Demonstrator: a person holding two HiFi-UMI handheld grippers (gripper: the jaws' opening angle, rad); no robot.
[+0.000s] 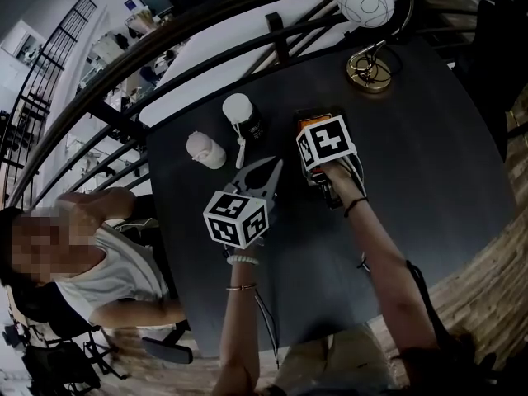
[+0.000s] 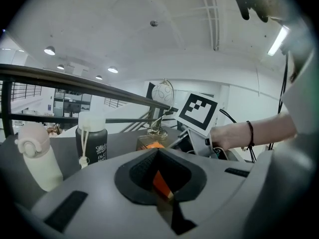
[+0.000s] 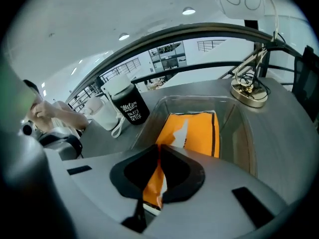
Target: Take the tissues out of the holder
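A clear tissue holder (image 3: 242, 133) stands on the dark table (image 1: 429, 172) with an orange tissue pack (image 3: 199, 131) lying in it. My right gripper (image 3: 158, 153) is at the holder's near end, shut on the near edge of that pack. In the head view its marker cube (image 1: 326, 143) covers most of the holder (image 1: 312, 120). My left gripper (image 1: 266, 172) rests to the holder's left. It is shut, and a small orange piece (image 2: 162, 183) shows pinched between its jaws. What that piece is cannot be told. From the left gripper view the holder (image 2: 151, 143) sits just ahead.
A black bottle with a white lid (image 1: 244, 119) and a white bottle (image 1: 205, 149) stand left of the holder. A lamp with a brass base (image 1: 369, 73) stands behind it. A dark railing (image 1: 206, 35) runs along the table's far edge. A person (image 1: 91, 262) sits at the left.
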